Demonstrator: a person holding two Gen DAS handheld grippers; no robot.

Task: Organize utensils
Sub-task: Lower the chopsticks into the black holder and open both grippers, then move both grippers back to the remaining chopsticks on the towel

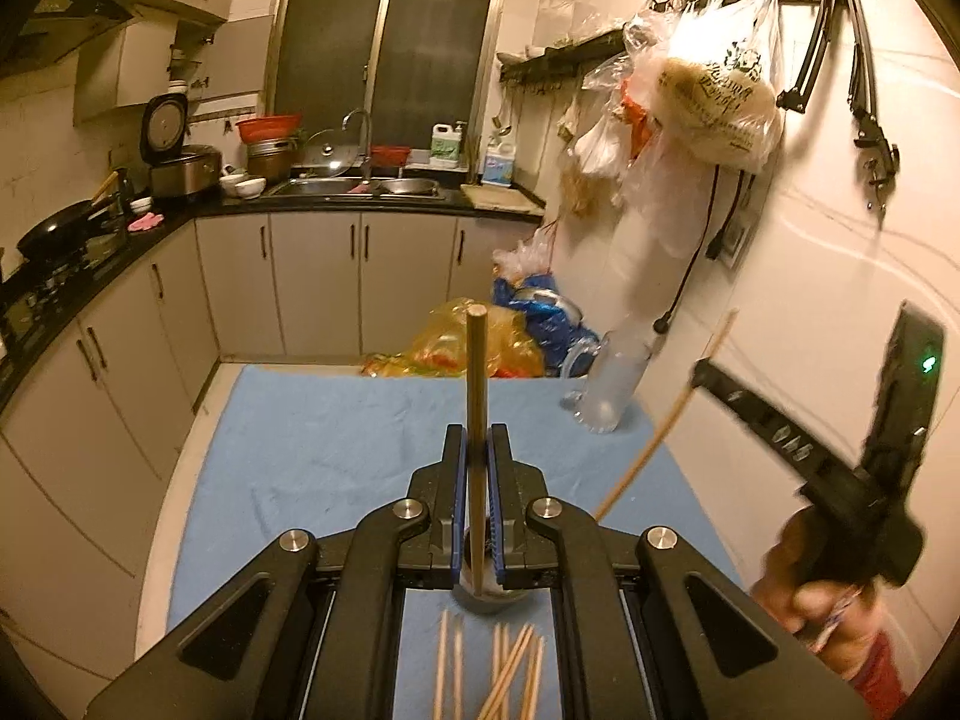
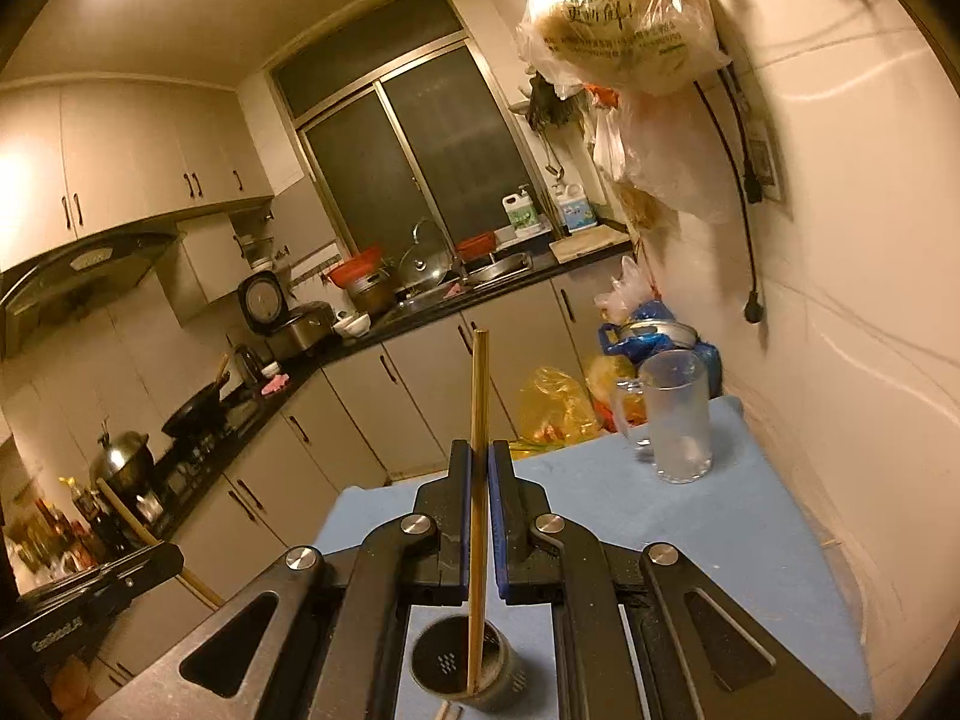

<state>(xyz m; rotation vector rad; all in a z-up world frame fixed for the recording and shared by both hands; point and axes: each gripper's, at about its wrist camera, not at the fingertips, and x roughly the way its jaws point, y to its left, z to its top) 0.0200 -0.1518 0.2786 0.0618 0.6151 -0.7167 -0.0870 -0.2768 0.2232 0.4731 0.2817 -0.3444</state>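
Wood: left gripper (image 1: pixel 477 450) clamped on thin brown chopstick (image 1: pixel 477 396), right gripper (image 2: pixel 480 468) clamped on pale bamboo chopstick (image 2: pixel 478 420), tips over dark perforated metal holder cup (image 2: pixel 459 669). Loose chopsticks (image 1: pixel 504 672) on blue cloth (image 1: pixel 336 450). Light, stiff, slick; likely pivots, so grip mid-shaft.

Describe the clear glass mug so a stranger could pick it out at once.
Start at the blue cloth covering the table by the white wall. At its far corner, nearest that wall, stands the glass mug, upright and empty. It is the only see-through vessel there, tall with a side handle, unlike the short dark perforated holder at the near end.
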